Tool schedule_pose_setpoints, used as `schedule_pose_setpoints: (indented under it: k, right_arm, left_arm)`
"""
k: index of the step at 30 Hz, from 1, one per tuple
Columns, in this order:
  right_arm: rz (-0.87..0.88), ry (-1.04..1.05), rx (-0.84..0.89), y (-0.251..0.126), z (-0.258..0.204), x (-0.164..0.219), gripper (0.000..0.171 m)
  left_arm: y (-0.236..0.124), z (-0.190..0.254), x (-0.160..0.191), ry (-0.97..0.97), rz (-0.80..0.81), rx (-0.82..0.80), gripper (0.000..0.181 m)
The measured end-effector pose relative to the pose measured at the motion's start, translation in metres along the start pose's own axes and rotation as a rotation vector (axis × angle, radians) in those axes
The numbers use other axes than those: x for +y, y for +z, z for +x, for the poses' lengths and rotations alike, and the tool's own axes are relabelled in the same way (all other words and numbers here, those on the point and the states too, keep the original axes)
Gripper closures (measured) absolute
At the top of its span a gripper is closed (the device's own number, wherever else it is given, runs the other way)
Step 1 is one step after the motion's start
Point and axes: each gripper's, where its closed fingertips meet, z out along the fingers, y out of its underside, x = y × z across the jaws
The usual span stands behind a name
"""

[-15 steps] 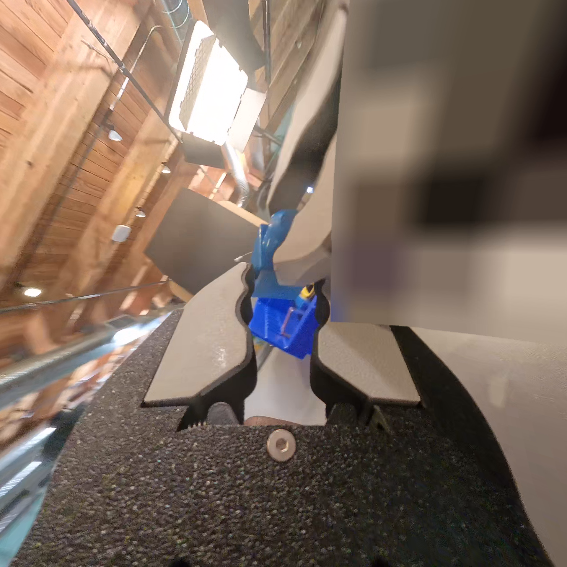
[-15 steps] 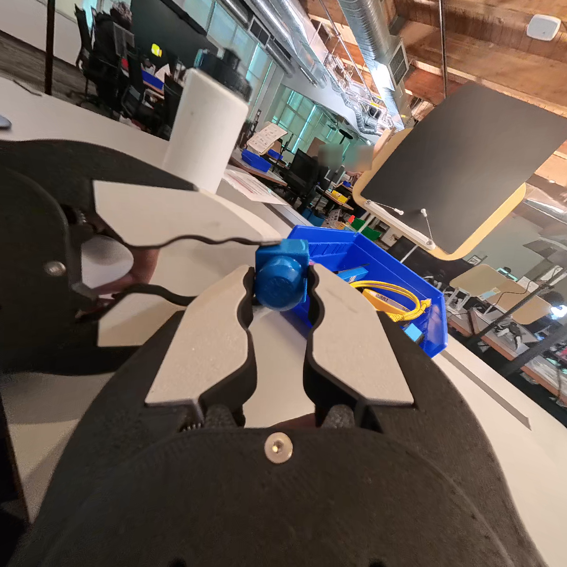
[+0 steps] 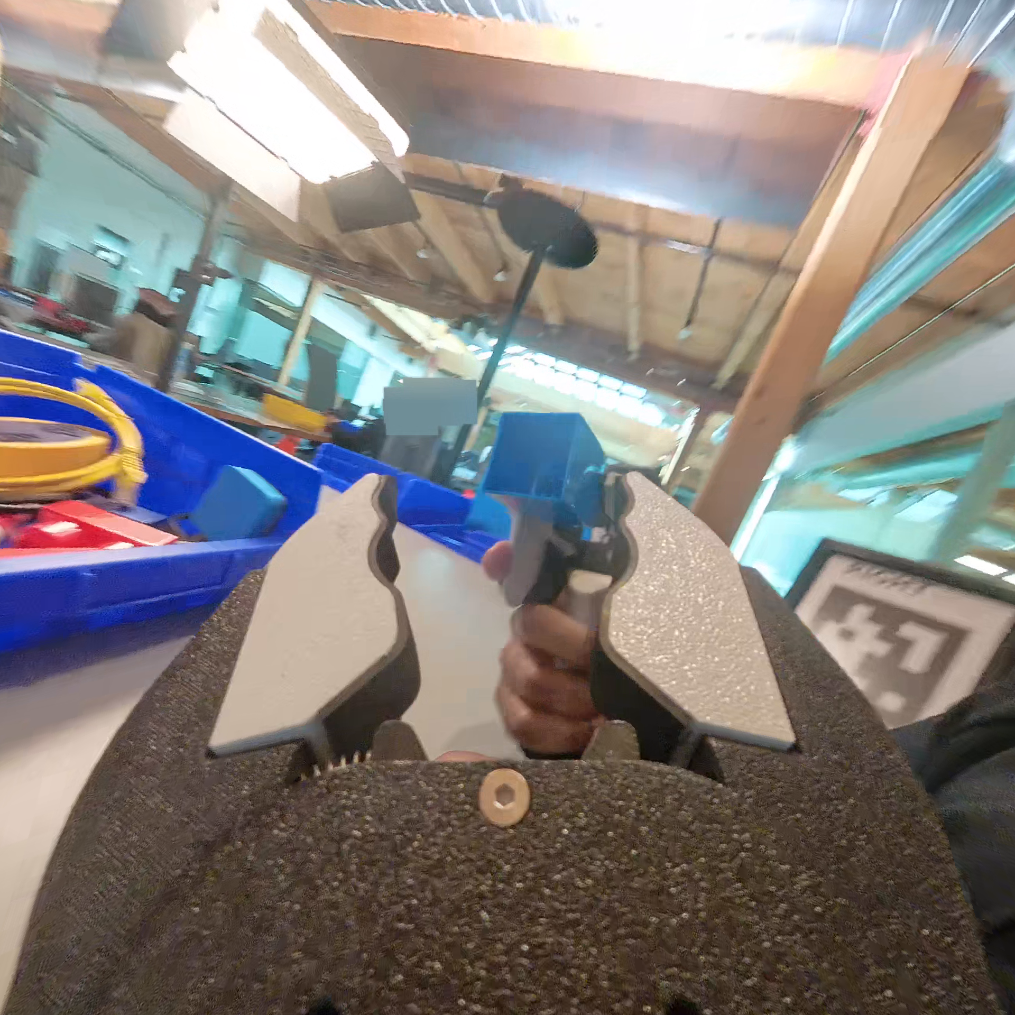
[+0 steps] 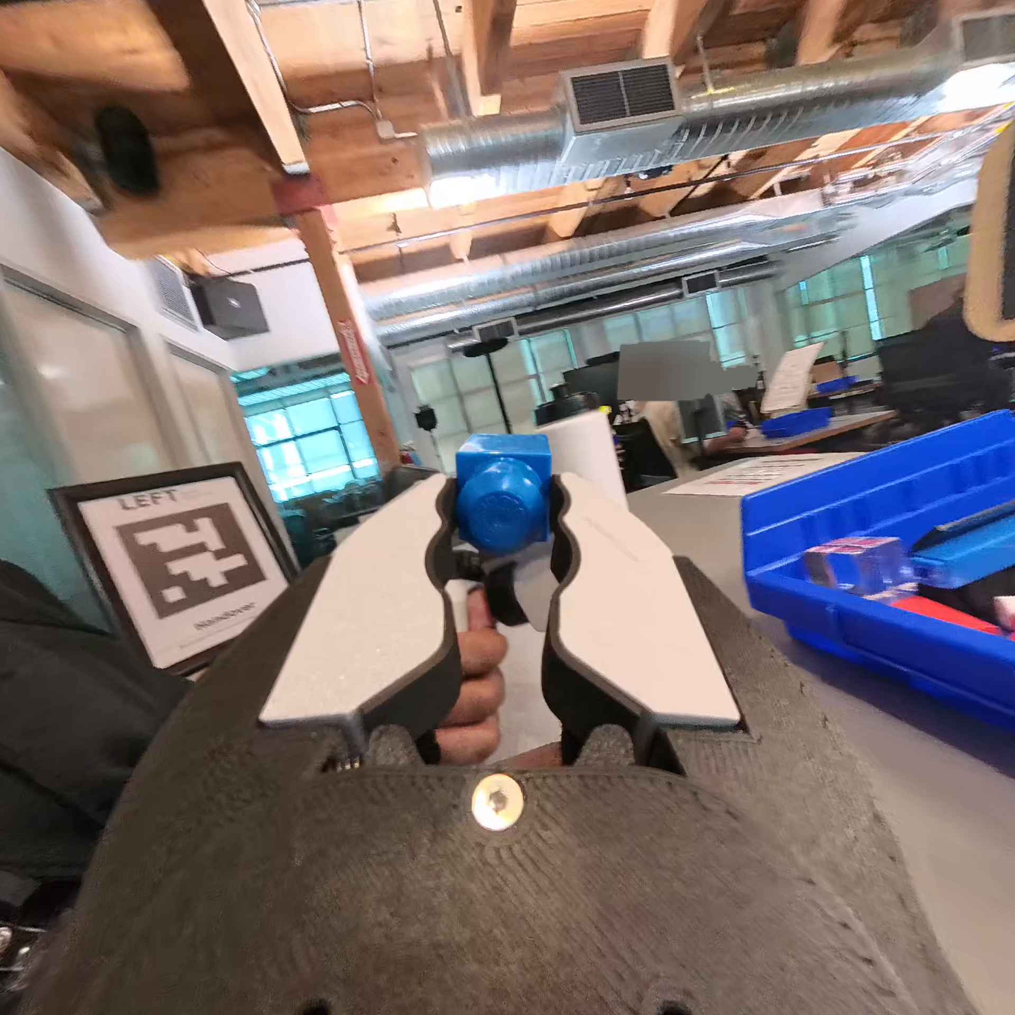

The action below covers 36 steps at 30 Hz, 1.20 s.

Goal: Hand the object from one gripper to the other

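Right hand-held gripper [image 4: 500, 511] clamps blue object [image 4: 501, 502] – left hand-held gripper [image 3: 502, 527] wide, empty, apart.

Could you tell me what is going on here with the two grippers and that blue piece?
A person is holding a two-finger gripper in each hand. The right gripper is shut on a small blue block with a rounded knob, gripped at the fingertips. The left gripper is open and holds nothing; the block shows beyond its fingers, in the other gripper. A blue bin of parts sits on the table alongside.
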Motion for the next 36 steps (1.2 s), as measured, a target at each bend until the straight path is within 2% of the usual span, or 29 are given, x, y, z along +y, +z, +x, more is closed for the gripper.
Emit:
schedule_pose_setpoints:
  k: [6,13,23,29,32,36]
  right_arm:
    - [0.018,0.074,-0.071,0.006,-0.013,0.006,0.139]
    - [-0.021,0.022,-0.074,0.011,-0.018,0.015,0.139]
    - [-0.067,-0.159,0.007,0.01,-0.014,0.017,0.138]
    - [-0.084,-0.152,-0.015,0.008,-0.015,0.017,0.138]
    - [-0.093,-0.12,-0.053,0.008,-0.018,0.019,0.139]
    - [-0.112,-0.105,-0.077,0.007,-0.02,0.021,0.144]
  left_arm:
    - [0.001,0.02,0.0,-0.119,0.092,0.134,0.114]
    - [0.0,0.024,0.005,-0.114,0.125,0.149,0.14]
    - [-0.003,0.019,0.003,0.003,0.162,0.089,0.141]
    - [-0.004,0.022,0.003,0.043,0.168,0.09,0.142]
    - [-0.006,0.024,0.0,0.014,0.183,0.122,0.143]
    - [-0.014,0.02,-0.012,-0.124,0.245,0.189,0.144]
